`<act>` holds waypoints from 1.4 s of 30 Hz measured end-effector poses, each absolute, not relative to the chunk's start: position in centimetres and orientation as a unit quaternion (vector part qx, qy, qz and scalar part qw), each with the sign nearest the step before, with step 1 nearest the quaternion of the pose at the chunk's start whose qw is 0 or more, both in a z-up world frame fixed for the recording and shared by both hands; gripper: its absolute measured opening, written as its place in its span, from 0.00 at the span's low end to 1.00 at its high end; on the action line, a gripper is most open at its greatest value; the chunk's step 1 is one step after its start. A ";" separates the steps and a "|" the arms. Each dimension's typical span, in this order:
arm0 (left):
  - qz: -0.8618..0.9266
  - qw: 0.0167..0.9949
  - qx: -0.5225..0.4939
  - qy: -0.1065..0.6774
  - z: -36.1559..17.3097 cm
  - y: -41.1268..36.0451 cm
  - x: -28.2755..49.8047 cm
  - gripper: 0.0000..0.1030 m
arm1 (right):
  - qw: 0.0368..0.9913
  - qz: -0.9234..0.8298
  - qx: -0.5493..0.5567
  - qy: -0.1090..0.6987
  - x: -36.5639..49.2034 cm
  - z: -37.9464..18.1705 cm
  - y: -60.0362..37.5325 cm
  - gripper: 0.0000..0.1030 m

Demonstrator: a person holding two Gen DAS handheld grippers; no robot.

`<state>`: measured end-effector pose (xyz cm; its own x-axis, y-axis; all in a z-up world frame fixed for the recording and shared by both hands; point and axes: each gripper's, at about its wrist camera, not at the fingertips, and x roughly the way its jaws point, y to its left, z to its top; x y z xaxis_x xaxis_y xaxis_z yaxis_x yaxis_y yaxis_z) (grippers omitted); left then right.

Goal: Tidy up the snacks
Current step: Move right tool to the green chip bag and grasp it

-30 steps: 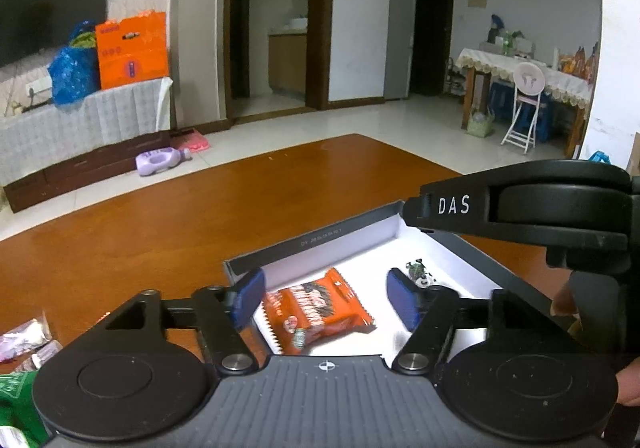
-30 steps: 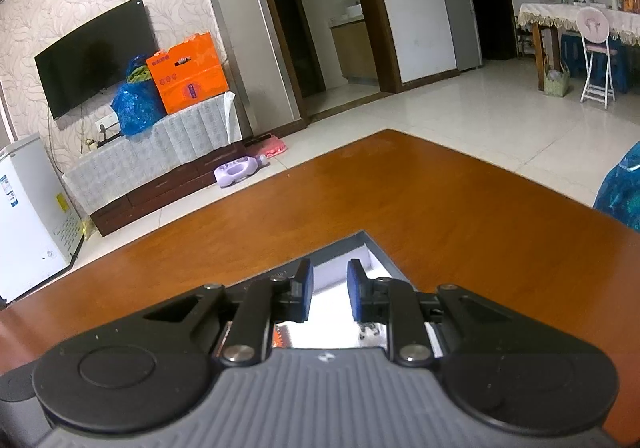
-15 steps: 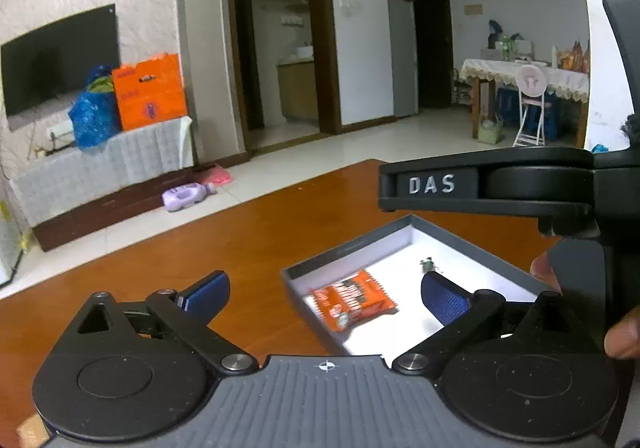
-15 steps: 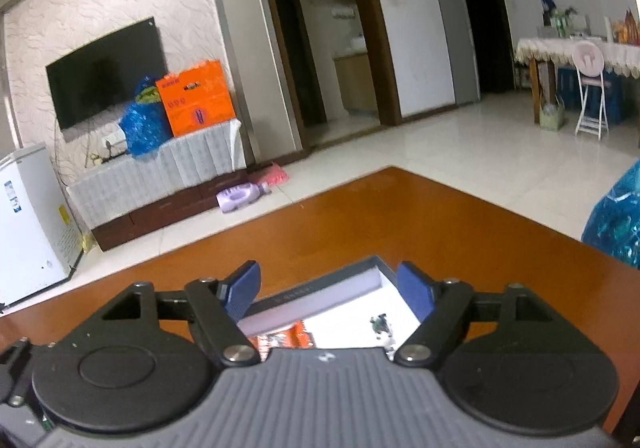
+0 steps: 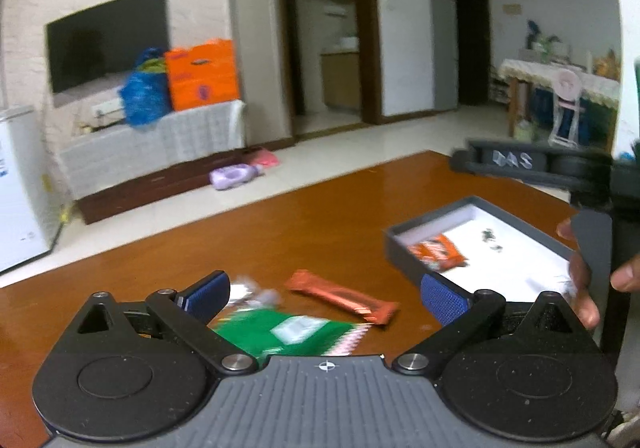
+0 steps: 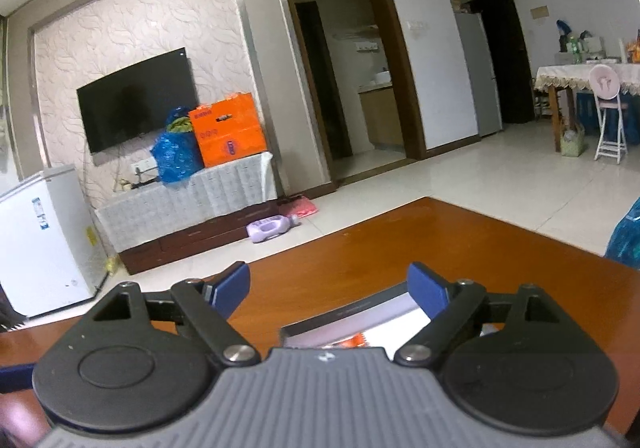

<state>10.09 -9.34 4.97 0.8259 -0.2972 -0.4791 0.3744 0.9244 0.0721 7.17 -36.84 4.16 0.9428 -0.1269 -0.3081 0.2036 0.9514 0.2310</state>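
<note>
A grey box with a white floor (image 5: 420, 236) sits on the wooden table and holds an orange snack packet (image 5: 438, 254) and a small dark wrapped candy (image 5: 489, 236). My left gripper (image 5: 324, 294) is open and empty, above a green snack bag (image 5: 280, 332), an orange-brown bar (image 5: 344, 298) and a small silvery wrapper (image 5: 250, 292) left of the box. My right gripper (image 6: 328, 288) is open and empty, hovering over the box's near rim (image 6: 344, 318); its body also shows in the left wrist view (image 5: 560, 171).
The table's far edge (image 6: 500, 221) drops to a tiled floor. A blue bag (image 6: 628, 240) lies off the table's right side. A TV stand, a white fridge and a dining table stand far behind.
My left gripper has opened wide and swung left, away from the box, so the loose snacks on the table came into view. My right gripper has opened and risen over the box.
</note>
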 end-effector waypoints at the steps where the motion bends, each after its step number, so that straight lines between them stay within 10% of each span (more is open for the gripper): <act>1: -0.165 0.955 0.078 0.234 5.3 -8.2 10.0 1.00 | 0.977 -0.078 0.133 0.149 7.0 4.2 -36.3 0.85; 17: 0.004 0.937 -0.064 0.343 2.0 4.9 16.5 0.99 | 0.966 0.129 0.008 0.223 5.7 2.3 -21.7 0.92; 42: -0.037 0.923 -0.039 0.382 -3.3 3.6 19.2 0.87 | 0.939 0.158 -0.081 0.296 11.4 -0.6 -17.2 0.92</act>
